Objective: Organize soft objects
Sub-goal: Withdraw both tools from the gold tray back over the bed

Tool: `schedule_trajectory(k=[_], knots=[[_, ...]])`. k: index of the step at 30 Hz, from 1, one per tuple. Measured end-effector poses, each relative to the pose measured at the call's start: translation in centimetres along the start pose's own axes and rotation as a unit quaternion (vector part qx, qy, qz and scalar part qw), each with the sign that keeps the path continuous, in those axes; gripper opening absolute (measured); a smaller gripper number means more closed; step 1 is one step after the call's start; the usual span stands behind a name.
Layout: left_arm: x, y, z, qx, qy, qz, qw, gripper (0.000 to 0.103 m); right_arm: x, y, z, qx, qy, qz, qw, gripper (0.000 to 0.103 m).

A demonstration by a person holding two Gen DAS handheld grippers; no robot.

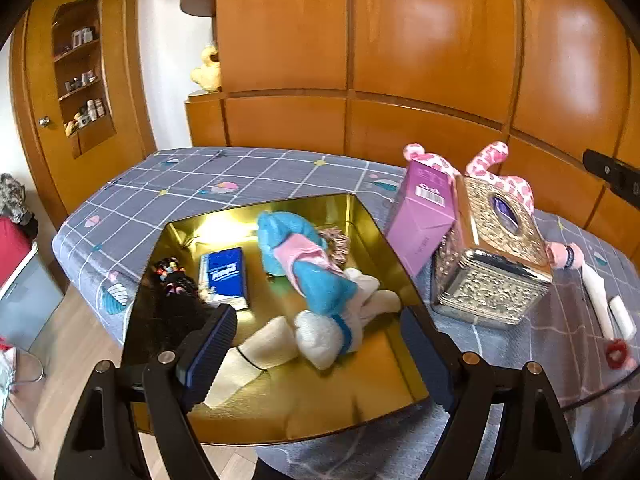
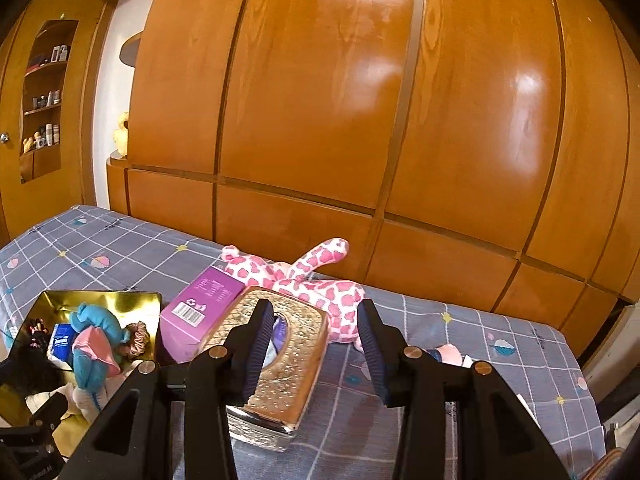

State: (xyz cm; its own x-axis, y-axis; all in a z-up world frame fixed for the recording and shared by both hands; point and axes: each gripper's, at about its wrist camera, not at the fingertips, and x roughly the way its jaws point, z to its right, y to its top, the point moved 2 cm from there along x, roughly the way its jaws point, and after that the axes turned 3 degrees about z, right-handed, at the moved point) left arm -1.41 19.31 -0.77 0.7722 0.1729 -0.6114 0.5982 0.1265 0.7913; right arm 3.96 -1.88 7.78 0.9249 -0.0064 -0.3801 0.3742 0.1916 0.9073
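A gold metal tin [image 1: 372, 216] lies open on the bed and holds a blue, pink and white plush doll [image 1: 316, 276], a blue tissue pack [image 1: 226, 274], a scrunchie [image 1: 336, 240] and dark hair ties [image 1: 174, 276]. My left gripper [image 1: 320, 356] is open and empty just above the tin's near part. A pink spotted plush [image 2: 308, 276] lies behind a gold tissue box [image 2: 280, 352] and a purple box [image 2: 204, 312]. My right gripper [image 2: 316, 352] is open and empty, over the tissue box's right side, short of the plush.
The bed [image 1: 192, 184] has a grey checked sheet. A wooden wardrobe [image 2: 360, 120] runs along its far side. White rolled items [image 1: 600, 296] and a red scrunchie [image 1: 616, 354] lie at the right. A yellow plush [image 1: 206, 70] sits on a corner shelf.
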Motion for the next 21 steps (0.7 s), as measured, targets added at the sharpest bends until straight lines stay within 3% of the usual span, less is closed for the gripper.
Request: schedule_trajectory(k=[12, 14, 21], knots=[[-0.4, 0.2, 5.6, 0.061, -0.049, -0.004, 0.9969, 0.084, 1.3, -1.2, 4.1, -0.004, -0.030, -0.013, 0.999, 0.046], [-0.5, 0.3, 7.0, 0.075, -0.060, -0.004, 0.9954, 0.084, 1.9, -1.7, 5.6, -0.004, -0.036, -0.020, 0.999, 0.051], [-0.7, 1.1, 12.7, 0.128, -0.109, 0.001, 0.9857, 0.084, 5.6, -4.8, 13.9, 0.008, -0.083, -0.086, 0.993, 0.051]])
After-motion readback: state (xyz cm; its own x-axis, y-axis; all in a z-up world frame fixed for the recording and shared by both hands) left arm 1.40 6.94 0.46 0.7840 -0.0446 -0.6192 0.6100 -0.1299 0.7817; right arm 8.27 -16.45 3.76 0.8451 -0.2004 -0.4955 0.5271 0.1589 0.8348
